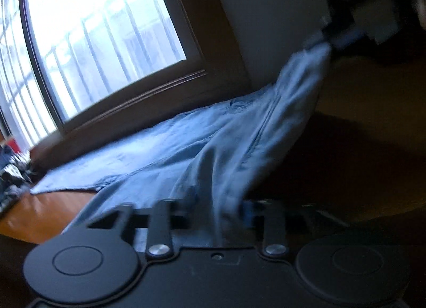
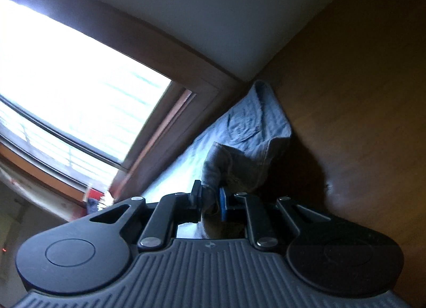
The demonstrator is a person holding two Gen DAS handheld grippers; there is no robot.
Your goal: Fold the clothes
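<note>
The left claw [image 1: 229, 215] is clenched on the near edge of the blue garment [image 1: 165, 143]; the right claw [image 2: 209, 201] grips a raised corner. The garment lies along the wooden table's [image 1: 40, 215] window edge. A fold seems begun; next, both corners should travel together across the cloth.

One blue garment [image 1: 186, 143]; two hand-held grippers; one window [image 1: 93, 28].

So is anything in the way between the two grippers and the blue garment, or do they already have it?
Nothing visible is in the way. The left gripper is shut on a fold of the blue garment, and the right gripper is shut on another raised corner. The rest lies on the wooden surface below the window.
</note>
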